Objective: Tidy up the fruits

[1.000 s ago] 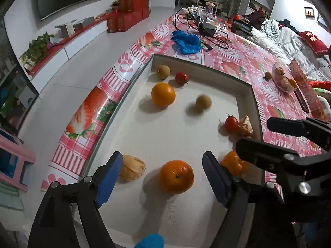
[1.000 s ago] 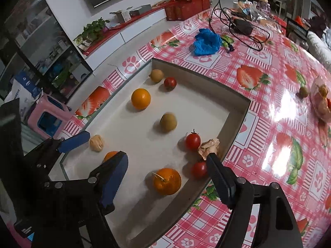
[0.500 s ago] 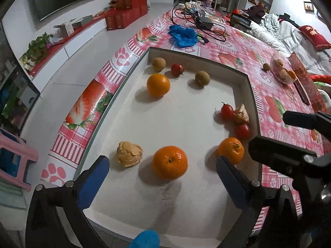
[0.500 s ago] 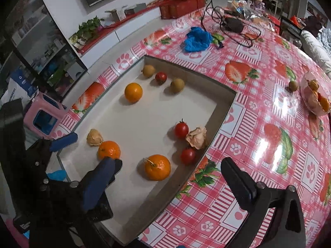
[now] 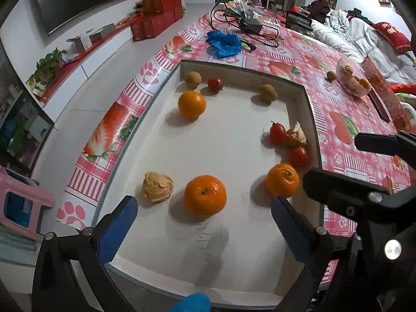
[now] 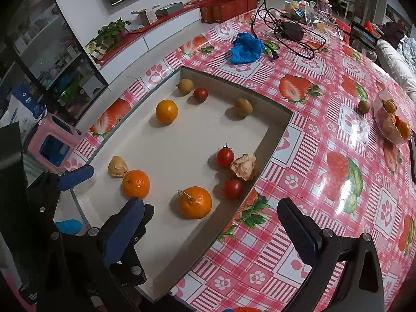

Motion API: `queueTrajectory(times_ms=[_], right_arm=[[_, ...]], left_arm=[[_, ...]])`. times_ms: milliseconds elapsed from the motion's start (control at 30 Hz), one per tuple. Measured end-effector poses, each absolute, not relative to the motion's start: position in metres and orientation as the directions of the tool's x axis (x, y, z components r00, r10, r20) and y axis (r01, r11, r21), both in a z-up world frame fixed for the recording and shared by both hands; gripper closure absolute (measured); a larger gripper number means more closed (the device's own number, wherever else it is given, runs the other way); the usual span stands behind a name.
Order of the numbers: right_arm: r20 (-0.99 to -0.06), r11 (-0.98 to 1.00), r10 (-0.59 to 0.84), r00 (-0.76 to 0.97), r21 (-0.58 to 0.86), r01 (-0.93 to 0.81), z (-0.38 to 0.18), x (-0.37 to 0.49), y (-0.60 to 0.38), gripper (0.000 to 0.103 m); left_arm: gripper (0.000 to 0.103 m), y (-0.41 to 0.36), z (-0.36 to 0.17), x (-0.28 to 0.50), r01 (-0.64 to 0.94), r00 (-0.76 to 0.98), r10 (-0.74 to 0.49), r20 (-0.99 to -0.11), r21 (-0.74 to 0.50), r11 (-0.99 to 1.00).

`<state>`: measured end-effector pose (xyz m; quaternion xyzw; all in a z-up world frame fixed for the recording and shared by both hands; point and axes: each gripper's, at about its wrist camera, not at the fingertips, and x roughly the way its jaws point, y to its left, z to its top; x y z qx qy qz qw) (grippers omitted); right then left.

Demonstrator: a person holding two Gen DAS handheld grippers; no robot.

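My left gripper (image 5: 204,223) and right gripper (image 6: 212,227) both gape wide, holding nothing, above the tray's (image 5: 308,109) near end. Two mandarins (image 5: 205,195) lie just ahead, tomatoes (image 5: 277,132) by the right wall, an orange (image 5: 191,104) and kiwis (image 5: 268,92) farther back.

Two wrist fisheyes, steeply down, near, sharing the tray (image 5: 309,119) of fruit.

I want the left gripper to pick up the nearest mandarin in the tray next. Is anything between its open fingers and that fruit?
Nothing visible blocks it. The left gripper is open and empty above the tray, with the mandarin just ahead of its fingers. A papery husk lies to the mandarin's left, apart from it.
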<state>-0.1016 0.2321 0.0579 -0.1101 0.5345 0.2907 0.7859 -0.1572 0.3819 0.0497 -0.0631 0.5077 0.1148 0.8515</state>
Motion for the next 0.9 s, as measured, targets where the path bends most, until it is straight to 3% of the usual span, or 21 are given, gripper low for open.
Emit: queueTrajectory(times_ms=[533, 900], right_arm=[[-0.888, 0.864, 0.345, 0.304, 0.174, -0.473, 0.034, -0.104, 0.17, 0.0], [-0.865, 0.985, 0.162, 0.476, 0.111, -0.134, -0.005, -0.107, 0.019, 0.0]], left_arm=[[0.0, 0.369, 0.017, -0.162, -0.273, 0.4, 0.149, -0.904, 0.037, 0.961], [0.0, 0.351, 0.019, -0.149, -0.302, 0.495, 0.162, -0.854, 0.006, 0.953]])
